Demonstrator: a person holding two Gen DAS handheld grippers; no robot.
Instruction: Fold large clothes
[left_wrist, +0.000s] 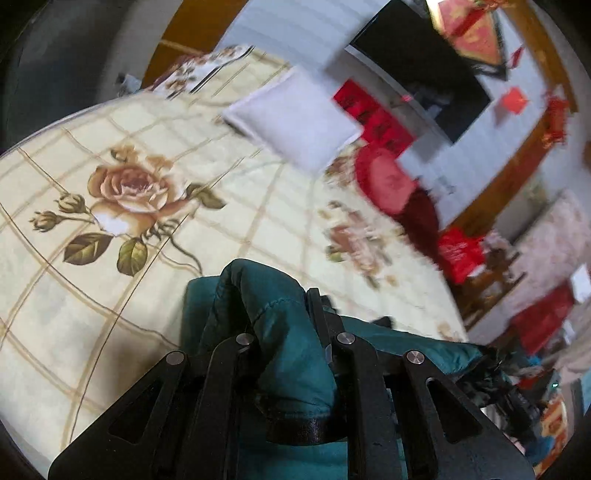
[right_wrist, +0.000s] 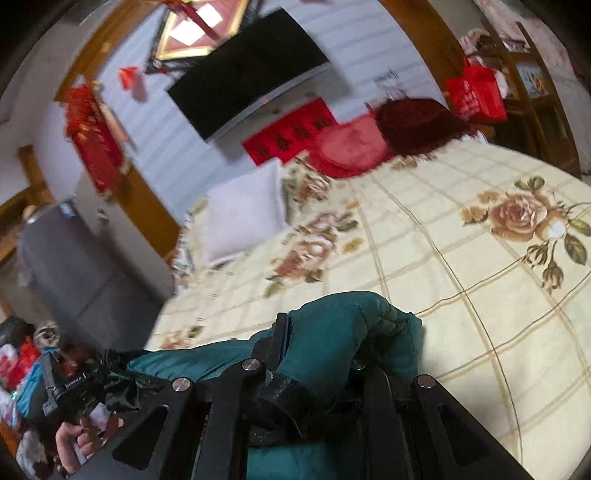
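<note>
Between the left tongs (left_wrist: 291, 332) I have a bunched fold of the teal jacket (left_wrist: 280, 325) pinched tight, with the jaws nearly together on the padded cloth. My right tongs (right_wrist: 317, 354) are clamped the same way on another bunch of the same jacket, and its black cuff (right_wrist: 284, 397) hangs just under the jaws. So both grips are on 1 garment, which stretches sideways between the 2 tongs, its long axis running from one grip to the other. In the right view the person's other hand (right_wrist: 72, 448) shows at the lower left, beyond the stretched cloth. Ahead of both tongs lies the bed (left_wrist: 92, 295) with its rose-printed cover, bare of clothing where I can see it. A white pillow (left_wrist: 295, 118) and a red cushion (right_wrist: 347, 147) sit near the far wall. I judge the jacket should go forward onto that cover, both hands level, neither nearer.
</note>
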